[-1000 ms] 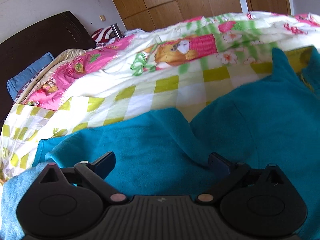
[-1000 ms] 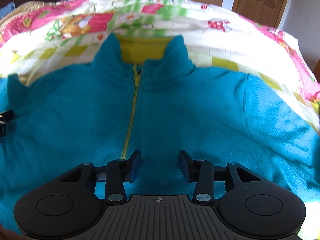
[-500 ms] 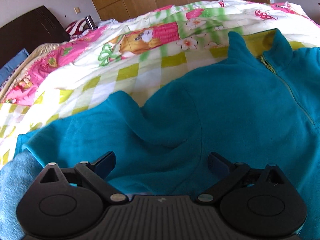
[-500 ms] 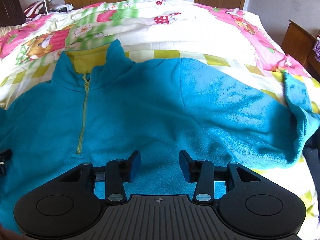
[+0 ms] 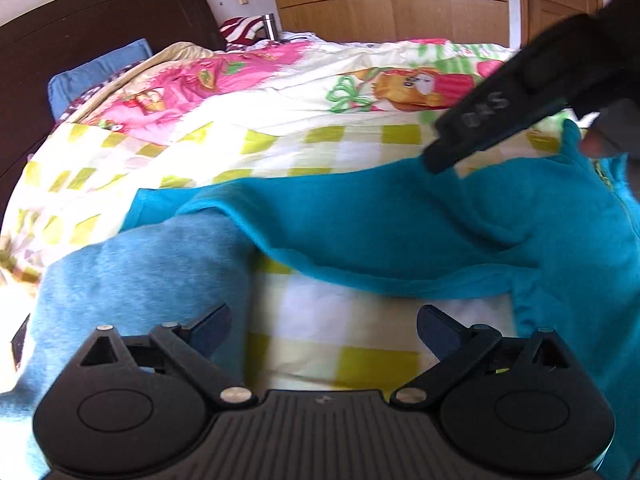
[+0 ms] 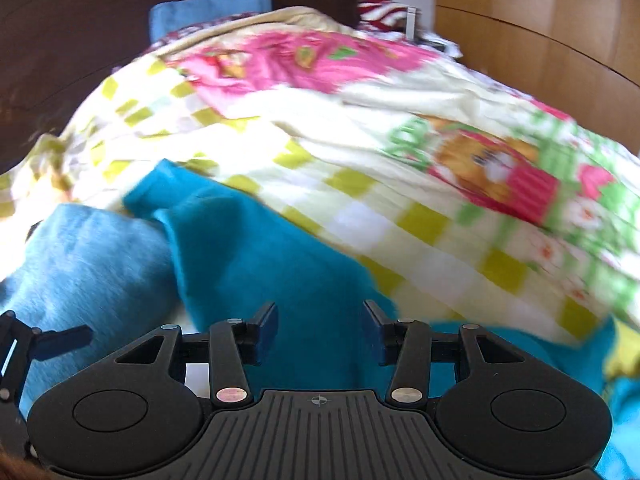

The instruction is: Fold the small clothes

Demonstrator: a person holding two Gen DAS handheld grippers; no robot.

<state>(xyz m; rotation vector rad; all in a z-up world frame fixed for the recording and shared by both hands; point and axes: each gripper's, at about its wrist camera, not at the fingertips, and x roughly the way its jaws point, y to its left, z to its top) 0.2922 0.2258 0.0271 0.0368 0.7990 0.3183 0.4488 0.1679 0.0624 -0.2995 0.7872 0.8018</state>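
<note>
A teal fleece jacket with a yellow-green zip lies spread on the patterned quilt. Its sleeve runs out to the left, ending beside a light blue-grey garment. My left gripper is open just above bare quilt, below the sleeve's lower edge, with nothing between its fingers. My right gripper is open low over the teal sleeve, with fabric showing under the gap. In the left wrist view the right gripper's black body reaches in from the upper right, near the jacket's shoulder.
The dark headboard and a blue pillow are at the far left. Wooden wardrobes and a door line the back wall. A red-and-white striped cloth and a metal cup sit at the bed's far end.
Both views have swung left toward the jacket's left sleeve. My right gripper left the jacket's chest for the sleeve. My left gripper drew back off the fleece onto bare quilt.
</note>
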